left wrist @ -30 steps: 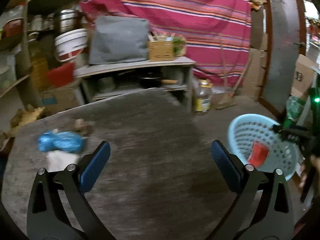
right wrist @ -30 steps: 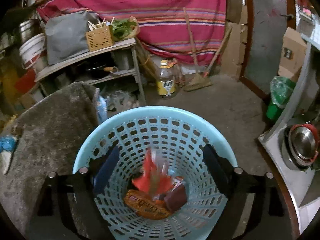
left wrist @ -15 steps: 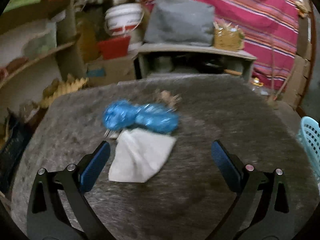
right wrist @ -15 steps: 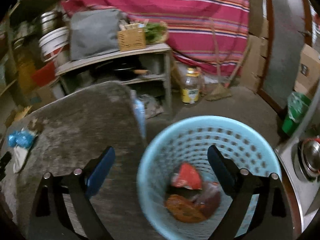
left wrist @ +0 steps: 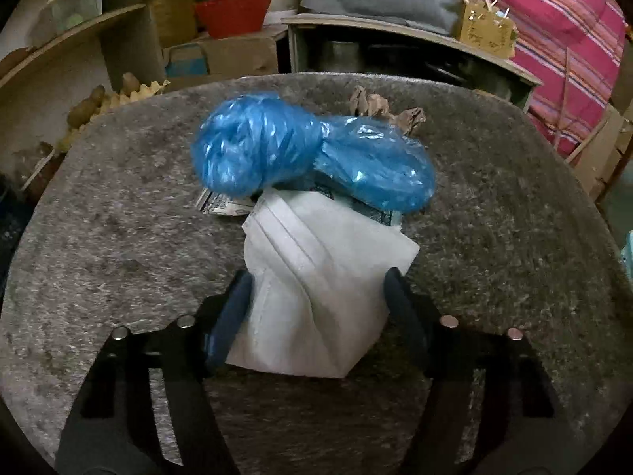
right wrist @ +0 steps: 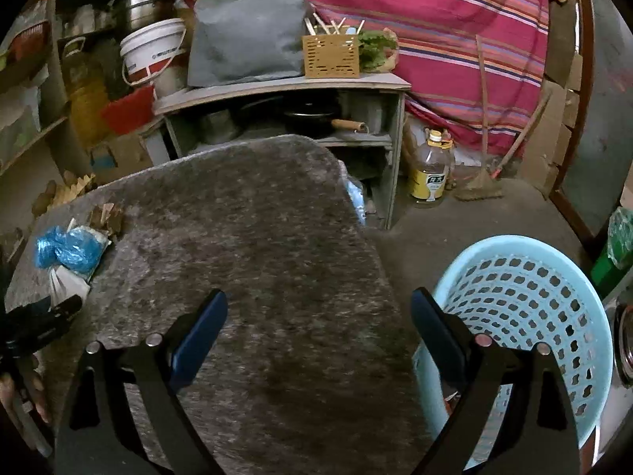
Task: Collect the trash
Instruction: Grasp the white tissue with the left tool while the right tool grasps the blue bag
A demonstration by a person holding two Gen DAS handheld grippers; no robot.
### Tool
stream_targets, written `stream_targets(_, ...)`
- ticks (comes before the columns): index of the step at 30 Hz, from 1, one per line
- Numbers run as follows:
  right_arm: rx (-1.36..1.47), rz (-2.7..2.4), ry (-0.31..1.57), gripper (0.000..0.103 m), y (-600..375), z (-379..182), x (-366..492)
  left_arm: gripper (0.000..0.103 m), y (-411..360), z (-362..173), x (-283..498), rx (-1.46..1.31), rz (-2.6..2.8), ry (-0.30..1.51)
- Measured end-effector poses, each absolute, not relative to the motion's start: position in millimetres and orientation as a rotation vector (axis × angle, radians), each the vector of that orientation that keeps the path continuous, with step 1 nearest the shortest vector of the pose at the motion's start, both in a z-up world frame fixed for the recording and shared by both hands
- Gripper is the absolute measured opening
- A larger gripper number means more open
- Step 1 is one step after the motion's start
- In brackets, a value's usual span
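1. Trash sits on the grey table (left wrist: 494, 237): a white mask (left wrist: 316, 289) between the left gripper (left wrist: 316, 301) fingers, which flank it, closing in but not visibly clamped.
2. A blue bag (left wrist: 308, 150) overlaps the mask and may drag along.
3. The right gripper (right wrist: 316, 328) hangs spread and empty beside the basket (right wrist: 554, 297).

A striped red curtain (right wrist: 435, 19) hangs behind the grey shelf (right wrist: 285, 87); a wicker box (right wrist: 331, 56) sits on it, an oil bottle (right wrist: 430, 170) beside it.
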State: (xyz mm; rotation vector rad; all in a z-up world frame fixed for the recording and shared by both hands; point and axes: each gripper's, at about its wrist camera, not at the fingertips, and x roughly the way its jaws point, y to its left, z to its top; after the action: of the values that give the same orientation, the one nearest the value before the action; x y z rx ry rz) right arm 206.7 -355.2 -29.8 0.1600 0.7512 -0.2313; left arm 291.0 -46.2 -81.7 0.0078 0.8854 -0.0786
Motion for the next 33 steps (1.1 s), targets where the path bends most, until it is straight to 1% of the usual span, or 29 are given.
stream_targets(1,0.159,-0.229,0.752,0.092,-355,-30,206,0.052,-45,-82,289,-0.001,-0.095,0.884)
stream_targets(3,0.153,-0.227,0.752,0.092,-351,-29,206,0.035,-43,-80,285,-0.003,-0.111,0.88)
stream_targets(4,0.146,-0.227,0.751,0.092,-349,-28,205,0.032,-43,-79,283,0.002,-0.114,0.879)
stream_targets(6,0.136,-0.222,0.751,0.092,-346,-28,204,0.022,-39,-76,273,0.009,-0.122,0.873)
stream_targets(11,0.072,-0.221,0.762,0.092,-332,-30,204,0.02,-16,-56,246,0.042,-0.136,0.826)
stream_targets(18,0.068,-0.18,0.763,0.092,-303,-32,211,0.02,32,-34,217,0.094,-0.092,0.744)
stream_targets(27,0.015,-0.068,0.78,0.092,-218,-39,234,0.02,100,-24,218,0.067,0.019,0.696)
stream_targets(33,-0.059,0.026,0.764,0.092,-148,-43,241,0.02,148,-26,217,-0.025,0.065,0.704)
